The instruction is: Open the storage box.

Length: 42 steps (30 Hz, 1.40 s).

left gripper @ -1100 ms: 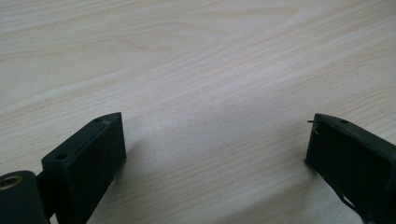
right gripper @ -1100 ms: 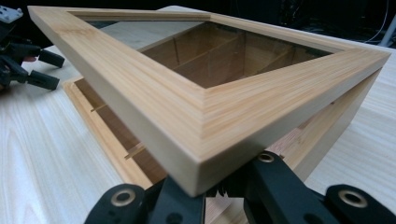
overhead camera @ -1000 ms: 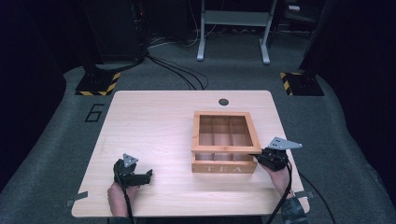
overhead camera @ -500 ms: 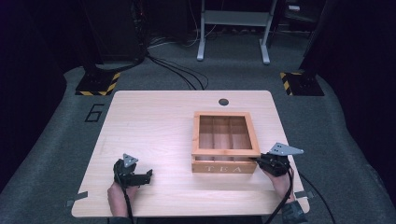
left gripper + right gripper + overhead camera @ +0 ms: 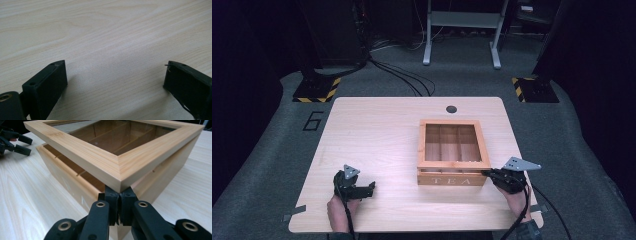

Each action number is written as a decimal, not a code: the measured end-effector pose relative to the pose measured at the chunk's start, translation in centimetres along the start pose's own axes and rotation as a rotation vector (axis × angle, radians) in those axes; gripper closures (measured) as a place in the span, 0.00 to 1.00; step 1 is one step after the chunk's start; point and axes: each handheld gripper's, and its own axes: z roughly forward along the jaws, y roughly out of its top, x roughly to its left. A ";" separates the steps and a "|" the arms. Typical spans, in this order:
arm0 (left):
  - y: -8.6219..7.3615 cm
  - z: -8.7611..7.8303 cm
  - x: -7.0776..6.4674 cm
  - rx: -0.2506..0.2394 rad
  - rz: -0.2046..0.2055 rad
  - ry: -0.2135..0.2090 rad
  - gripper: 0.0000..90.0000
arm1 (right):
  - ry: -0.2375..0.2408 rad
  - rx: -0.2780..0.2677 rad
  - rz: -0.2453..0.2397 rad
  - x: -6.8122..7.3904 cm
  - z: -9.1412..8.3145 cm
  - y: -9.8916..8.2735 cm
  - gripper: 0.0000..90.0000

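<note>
Where cables [image 5: 402, 75] cross floor [image 5: 592, 150], table [image 5: 377, 130] stands.

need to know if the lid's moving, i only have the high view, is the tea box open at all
Observer: Yes. In the right gripper view the lid is lifted, with a gap above the box at its near corner.
Operator: what's lifting it
Observer: The right gripper, jaws together, wedged under that lid corner.
Operator: and the left one
Observer: The left gripper has its jaws wide apart over bare table.
</note>
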 end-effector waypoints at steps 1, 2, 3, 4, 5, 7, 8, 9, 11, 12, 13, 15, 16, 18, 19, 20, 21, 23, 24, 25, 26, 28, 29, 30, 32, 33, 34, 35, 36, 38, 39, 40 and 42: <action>0.0 0.0 0.0 0.000 0.000 0.000 0.05 | -0.005 0.002 0.001 0.0 -0.2 -0.2 0.96; 0.0 0.0 0.0 -0.001 0.000 0.000 0.05 | -0.002 -0.008 0.004 0.0 -0.4 -0.4 0.96; 0.0 0.0 0.0 0.000 0.000 0.000 0.05 | -0.007 -0.007 0.012 0.1 -0.7 -0.5 0.96; 0.0 0.0 0.0 0.000 0.000 0.000 0.05 | -0.007 -0.007 0.012 0.1 -0.7 -0.5 0.96; 0.0 0.0 0.0 -0.002 -0.001 0.001 0.05 | -0.007 -0.012 0.011 0.1 -0.9 -0.7 0.96; 0.0 0.0 0.0 0.000 0.000 0.000 0.05 | -0.015 -0.012 0.010 0.2 -1.1 -0.8 0.96; 0.0 0.0 0.0 0.000 0.000 0.000 0.05 | -0.011 -0.012 0.010 0.2 -1.3 -0.9 0.96; 0.0 0.0 0.0 0.000 0.001 0.000 0.05 | -0.011 -0.012 0.010 0.2 -1.3 -0.9 0.96; 0.0 0.0 0.0 -0.001 0.000 0.000 0.05 | -0.022 -0.016 0.017 0.2 -1.5 -1.1 0.96; 0.0 0.0 0.0 -0.001 0.000 0.000 0.05 | -0.023 -0.016 0.022 0.3 -1.5 -1.1 0.96; 0.0 0.0 0.0 -0.001 0.000 0.000 0.05 | -0.022 -0.021 0.017 0.3 -1.5 -1.2 0.96; 0.0 0.0 0.0 -0.002 0.000 0.002 0.05 | -0.040 -0.017 -0.001 0.5 -1.6 -1.2 0.96; 0.0 0.0 0.0 -0.005 -0.001 0.004 0.05 | -0.046 -0.006 -0.014 0.5 -1.7 -1.3 0.96; 0.0 0.0 0.0 0.000 0.000 0.000 0.05 | -0.052 0.009 -0.006 0.7 -1.7 -1.4 0.95; 0.0 0.0 0.0 -0.004 -0.001 0.004 0.05 | -0.061 0.027 -0.011 0.7 -1.7 -1.7 0.94; 0.0 0.0 0.0 -0.005 -0.001 0.003 0.05 | -0.057 0.036 -0.011 0.6 -1.7 -2.2 0.95; 0.0 0.0 0.0 -0.005 -0.001 0.003 0.05 | -0.053 0.033 0.000 0.6 -1.7 -2.5 0.95; 0.0 0.1 0.0 -0.005 -0.001 0.003 0.05 | -0.044 0.025 0.011 0.4 -1.8 -2.9 0.96; 0.0 0.0 0.0 0.000 0.001 -0.001 0.05 | -0.039 0.025 0.020 0.5 -1.8 -3.0 0.96; 0.0 0.0 0.0 -0.004 -0.001 0.003 0.05 | -0.046 0.032 0.013 0.4 -1.7 -3.0 0.96; 0.0 0.0 0.0 -0.004 -0.001 0.003 0.05 | -0.046 0.032 0.013 0.4 -1.7 -3.0 0.96; 0.0 0.0 0.0 0.001 0.001 -0.001 0.05 | -0.046 0.036 0.016 0.5 -1.6 -3.2 0.96; 0.0 0.0 0.0 -0.001 0.000 0.000 0.05 | -0.055 0.039 0.017 0.5 -1.7 -3.3 0.96; 0.0 0.0 0.0 -0.004 0.000 0.003 0.05 | -0.079 0.043 0.020 0.4 -2.0 -3.6 0.95; 0.0 0.0 0.0 0.002 0.001 -0.001 0.05 | -0.103 0.054 0.021 0.2 -2.4 -4.2 0.93; 0.0 0.0 0.0 -0.001 0.001 -0.001 0.05 | -0.129 0.062 0.029 0.0 -2.5 -4.5 0.91; 0.0 0.0 0.0 -0.001 0.001 -0.001 0.05 | -0.129 0.062 0.029 0.0 -2.5 -4.5 0.91; 0.0 0.0 0.0 -0.001 0.001 0.000 0.05 | -0.149 0.075 0.030 -0.2 -2.7 -4.8 0.91; 0.0 0.0 0.0 -0.001 0.001 0.000 0.05 | -0.171 0.086 0.038 -0.5 -2.8 -5.2 0.90; 0.0 0.0 0.0 0.005 0.004 -0.002 0.05 | -0.209 0.118 0.056 -1.2 -3.2 -5.8 0.87; 0.0 0.0 0.0 0.005 0.004 -0.001 0.05 | -0.214 0.134 0.043 -1.5 -3.2 -5.9 0.86; 0.0 0.0 0.0 0.005 0.004 -0.001 0.05 | -0.223 0.155 0.041 -1.6 -3.3 -6.0 0.84; 0.0 0.0 0.0 0.005 0.004 -0.001 0.05 | -0.231 0.176 0.036 -2.1 -3.4 -6.2 0.81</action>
